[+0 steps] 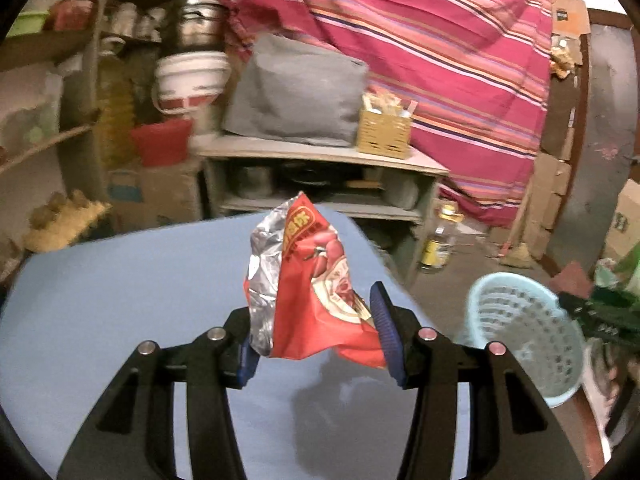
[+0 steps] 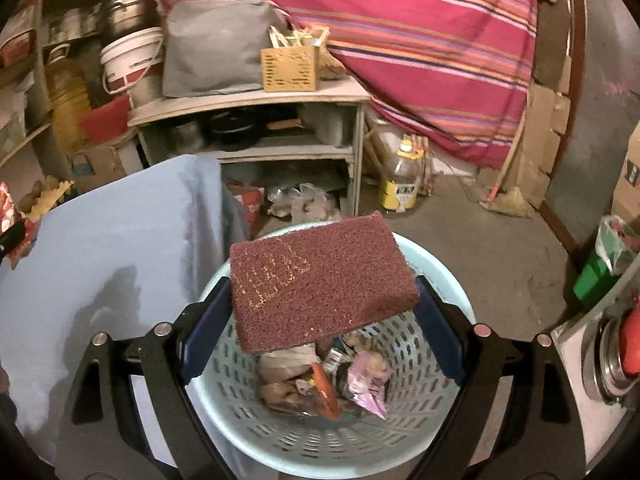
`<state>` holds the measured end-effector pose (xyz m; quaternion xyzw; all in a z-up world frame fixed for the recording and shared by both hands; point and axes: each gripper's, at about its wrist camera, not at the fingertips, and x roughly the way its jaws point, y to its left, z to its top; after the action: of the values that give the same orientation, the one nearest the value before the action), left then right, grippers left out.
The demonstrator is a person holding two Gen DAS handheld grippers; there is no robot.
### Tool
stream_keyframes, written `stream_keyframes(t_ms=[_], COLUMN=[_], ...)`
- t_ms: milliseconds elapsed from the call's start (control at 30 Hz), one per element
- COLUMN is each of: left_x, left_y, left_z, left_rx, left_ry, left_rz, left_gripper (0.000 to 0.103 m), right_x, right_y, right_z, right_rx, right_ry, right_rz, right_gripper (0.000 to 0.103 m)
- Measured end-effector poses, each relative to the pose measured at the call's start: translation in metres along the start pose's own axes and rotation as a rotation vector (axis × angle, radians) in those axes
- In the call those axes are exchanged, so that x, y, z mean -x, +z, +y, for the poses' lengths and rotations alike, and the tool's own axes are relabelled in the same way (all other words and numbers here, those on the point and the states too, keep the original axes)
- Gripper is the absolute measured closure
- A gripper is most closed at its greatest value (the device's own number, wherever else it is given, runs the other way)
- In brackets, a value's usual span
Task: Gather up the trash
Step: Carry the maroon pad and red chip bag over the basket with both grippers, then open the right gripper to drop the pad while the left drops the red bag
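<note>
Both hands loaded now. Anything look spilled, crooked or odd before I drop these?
Nothing spilled. The maroon scouring pad sits tilted between the right hand-held gripper's pads, directly over the pale blue basket of wrappers. The left hand-held gripper holds a crumpled red snack bag over the blue table, not the basket.

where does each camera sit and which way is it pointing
Left wrist: on the left gripper, looking forward and down over the blue table toward the shelves; its two fingers clamp a red snack bag.
Right wrist: on the right gripper, looking down into the light blue basket of trash; its fingers hold a maroon scrub pad.
Shared: the basket, table, striped cloth and the cabinet with the grey bag.
</note>
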<state>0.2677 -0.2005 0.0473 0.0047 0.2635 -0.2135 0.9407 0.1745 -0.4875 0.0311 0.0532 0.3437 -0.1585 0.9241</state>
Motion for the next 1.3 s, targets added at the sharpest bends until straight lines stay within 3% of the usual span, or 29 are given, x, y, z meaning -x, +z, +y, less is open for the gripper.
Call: stream_keyframes(t_ms=[300,900,1033,1133,1300], left_x=[-0.031,-0.082,-0.097,-0.106,-0.106], left_y=[-0.007,-0.041,-0.045,-0.047,-0.054], left_z=[-0.087,-0.197,-0.209,-0.212,-0.203], left_rx=[-0.066,-0.163,-0.165,-0.176,-0.170], left_ry=[-0.074,-0.163,-0.177,-0.174,-0.171], left_rz=[0.034,0.115,0.141,0.178,0.206], left_gripper=[0.053,0.052,0.047,0.033,0.028], right_x=[-0.013,0.012,0.012,0.009,0.005], right_y=[0.002,-0.016,-0.018,-0.018,-0.018], right_z=[-0.025,-0.101,-0.106,-0.108,-0.108], right_rx=[-0.053,-0.229,-0.242,-0.250,-0.246], right_ry=[0.023,-0.017,-0.018,-0.016,-0.021], right_rz=[0.021,-0.029,-0.028,-0.019,-0.011], right_gripper=[0.007,0.005,0.005,0.005,0.005])
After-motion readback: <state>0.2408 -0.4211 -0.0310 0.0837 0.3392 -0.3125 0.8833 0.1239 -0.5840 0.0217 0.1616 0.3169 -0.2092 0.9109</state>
